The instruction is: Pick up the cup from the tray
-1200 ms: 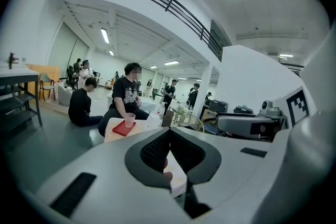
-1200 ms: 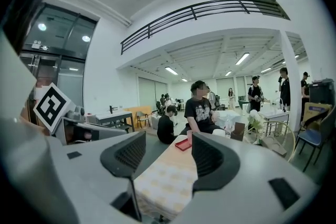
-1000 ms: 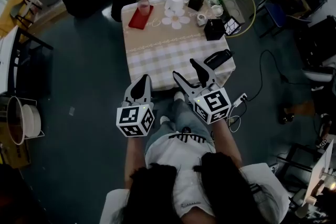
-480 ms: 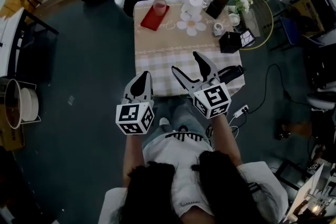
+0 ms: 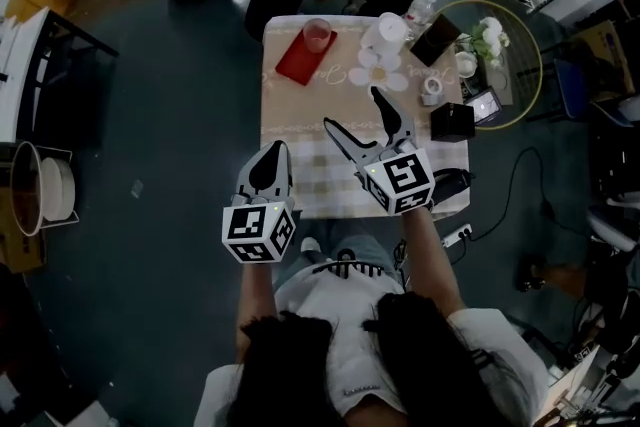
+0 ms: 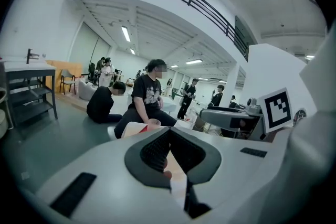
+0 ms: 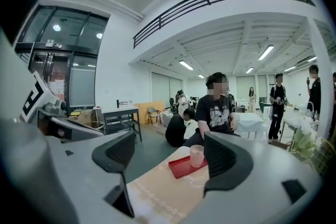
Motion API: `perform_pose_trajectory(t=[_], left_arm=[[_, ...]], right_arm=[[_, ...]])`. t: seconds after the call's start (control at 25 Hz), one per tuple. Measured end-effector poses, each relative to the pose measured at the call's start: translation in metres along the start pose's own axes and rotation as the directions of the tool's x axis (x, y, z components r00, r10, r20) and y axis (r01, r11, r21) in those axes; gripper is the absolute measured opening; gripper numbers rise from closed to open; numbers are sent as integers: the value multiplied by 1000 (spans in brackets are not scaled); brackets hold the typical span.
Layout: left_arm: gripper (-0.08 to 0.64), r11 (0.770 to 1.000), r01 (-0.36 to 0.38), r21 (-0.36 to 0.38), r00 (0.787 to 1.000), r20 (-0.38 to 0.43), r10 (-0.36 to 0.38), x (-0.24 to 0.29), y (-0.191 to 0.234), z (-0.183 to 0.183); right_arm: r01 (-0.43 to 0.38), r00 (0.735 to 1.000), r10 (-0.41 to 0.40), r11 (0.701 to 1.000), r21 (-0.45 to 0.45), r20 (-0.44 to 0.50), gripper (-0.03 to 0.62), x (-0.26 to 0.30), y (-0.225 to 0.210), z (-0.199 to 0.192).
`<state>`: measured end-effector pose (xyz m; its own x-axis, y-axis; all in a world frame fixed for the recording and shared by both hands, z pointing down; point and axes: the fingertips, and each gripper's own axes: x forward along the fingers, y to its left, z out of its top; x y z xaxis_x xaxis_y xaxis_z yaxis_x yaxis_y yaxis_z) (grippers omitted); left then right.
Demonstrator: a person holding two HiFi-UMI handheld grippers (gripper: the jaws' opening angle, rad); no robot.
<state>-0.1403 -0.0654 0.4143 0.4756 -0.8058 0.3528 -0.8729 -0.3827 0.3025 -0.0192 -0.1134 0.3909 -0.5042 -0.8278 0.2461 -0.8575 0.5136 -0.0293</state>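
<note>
Both arms reach forward, level, toward the worktop (image 5: 300,140). The left tool (image 5: 272,153) is closed. The right tool (image 5: 352,109) has just been opening its jaws, empty, facing the cup (image 5: 317,35).

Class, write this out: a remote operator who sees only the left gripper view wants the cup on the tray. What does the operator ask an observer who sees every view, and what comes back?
Operator: Is the right gripper ready?
Observer: The right gripper has its jaws wide apart. They have just been opening, and nothing is between them.
Operator: Where does the tray sit?
Observer: In the head view the red tray lies at the far left corner of the table, and the cup stands upright on its far end.
Operator: Is anything crowding it?
Observer: A white flower-shaped mat lies to the tray's right, apart from it.
</note>
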Motion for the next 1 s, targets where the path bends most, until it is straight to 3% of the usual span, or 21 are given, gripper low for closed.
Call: perform_pose_trajectory(t=[0.32,0.68,1.0], left_arm=[[8,998,-57,-37,998,3,57,49,8,18],[8,986,-124,-115,992,-4,124,93,31,26],[8,973,-177,-151,984,-19,177,125,57,26]], right_arm=[[-45,999,45,998,-34,-13,402,70,-49,-4],[-128,989,130,991,26,-74,416,148,-80,-37],[-135,984,135,991,4,-120,434,204,-104,-72]])
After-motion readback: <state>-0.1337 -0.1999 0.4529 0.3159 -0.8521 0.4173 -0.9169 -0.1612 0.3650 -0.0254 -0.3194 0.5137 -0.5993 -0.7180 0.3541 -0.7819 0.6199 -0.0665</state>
